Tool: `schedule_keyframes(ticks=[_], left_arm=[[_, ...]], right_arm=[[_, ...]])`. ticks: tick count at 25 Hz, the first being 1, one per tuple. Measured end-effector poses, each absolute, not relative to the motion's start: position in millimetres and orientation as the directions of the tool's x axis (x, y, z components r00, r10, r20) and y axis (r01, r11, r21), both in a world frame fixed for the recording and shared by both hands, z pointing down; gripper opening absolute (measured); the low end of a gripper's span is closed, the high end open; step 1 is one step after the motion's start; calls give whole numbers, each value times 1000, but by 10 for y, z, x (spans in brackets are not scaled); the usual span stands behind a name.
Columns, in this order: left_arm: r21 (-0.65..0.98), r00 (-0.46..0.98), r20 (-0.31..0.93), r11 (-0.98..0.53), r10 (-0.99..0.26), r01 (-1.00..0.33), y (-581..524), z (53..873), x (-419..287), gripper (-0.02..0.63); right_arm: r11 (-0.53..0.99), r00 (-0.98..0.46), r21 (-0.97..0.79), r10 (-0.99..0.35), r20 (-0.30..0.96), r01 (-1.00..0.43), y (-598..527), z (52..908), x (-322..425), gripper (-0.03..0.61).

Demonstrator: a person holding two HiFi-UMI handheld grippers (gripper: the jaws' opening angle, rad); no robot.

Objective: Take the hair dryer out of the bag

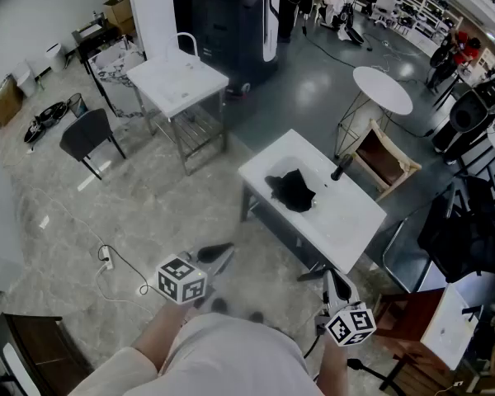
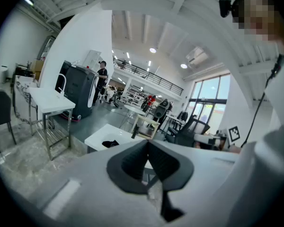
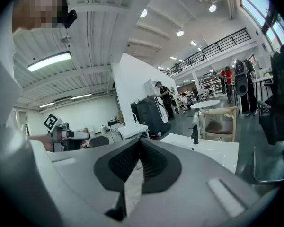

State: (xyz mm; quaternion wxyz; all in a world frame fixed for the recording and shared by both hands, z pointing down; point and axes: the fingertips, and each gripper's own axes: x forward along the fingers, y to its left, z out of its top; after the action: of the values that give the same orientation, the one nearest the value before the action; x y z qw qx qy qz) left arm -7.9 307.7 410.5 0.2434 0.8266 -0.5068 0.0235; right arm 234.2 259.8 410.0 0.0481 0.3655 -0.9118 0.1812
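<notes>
While the bag (image 1: 290,190) lies untouched, left claw (image 2: 147,143) and right claw (image 3: 140,141) sit closed.

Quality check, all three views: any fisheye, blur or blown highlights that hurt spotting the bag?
Head view: mild bending at the edges, black bag on the white table sharp and high-contrast. Left gripper view: strong fisheye, dark corners, windows blown out, bag tiny but legible. Right gripper view: same fisheye, ceiling light glares, bag not in sight.

Bare floor (image 1: 173,213) fronts the white table (image 1: 351,221); a chair (image 1: 388,162) stands behind.
</notes>
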Motion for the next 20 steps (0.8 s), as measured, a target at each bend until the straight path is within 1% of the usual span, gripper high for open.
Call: schedule_keyframes(ticks=[20], left_arm=[[384,502,291,-382,-814,-841,3099,4130,-212,0]], right_arm=[[661,-723,-297,-654,223,-689,2690,4056,2162,5]])
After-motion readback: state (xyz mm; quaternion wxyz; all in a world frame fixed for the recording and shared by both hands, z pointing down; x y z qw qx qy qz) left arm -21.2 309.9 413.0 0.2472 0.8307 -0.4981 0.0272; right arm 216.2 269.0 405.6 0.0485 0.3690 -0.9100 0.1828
